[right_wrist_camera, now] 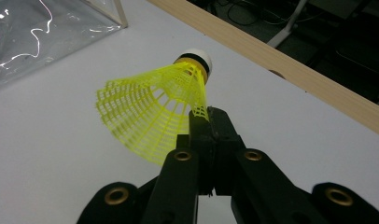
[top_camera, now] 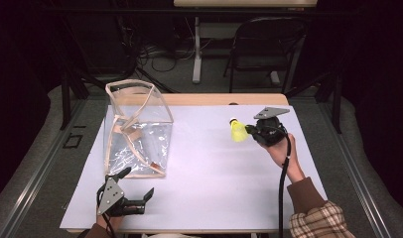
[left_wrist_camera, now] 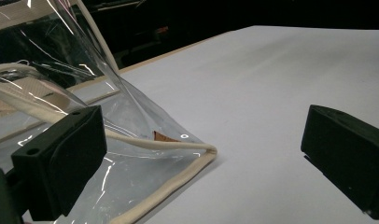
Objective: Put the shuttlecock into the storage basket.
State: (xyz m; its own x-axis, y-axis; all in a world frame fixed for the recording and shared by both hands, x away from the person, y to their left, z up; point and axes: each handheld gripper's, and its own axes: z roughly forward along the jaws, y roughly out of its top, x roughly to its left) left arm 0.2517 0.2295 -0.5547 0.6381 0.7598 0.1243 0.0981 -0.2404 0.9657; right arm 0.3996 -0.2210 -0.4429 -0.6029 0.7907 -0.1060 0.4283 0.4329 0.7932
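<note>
High view: clear bag (top_camera: 137,130) beside shuttlecock (top_camera: 237,131).

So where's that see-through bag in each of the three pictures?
High view: the clear bag stands at the table's left, beyond the left gripper.
Left gripper view: its cream-edged corner lies at left, between the open jaws.
Right gripper view: its side is at the top left, past the yellow shuttlecock.
Shared landmark: the white table sheet.

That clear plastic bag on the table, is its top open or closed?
Open. In the high view the clear bag stands upright with its cream-trimmed rim spread wide, and its inside looks empty. The left gripper, jaws apart, sits beside its bottom corner.
</note>
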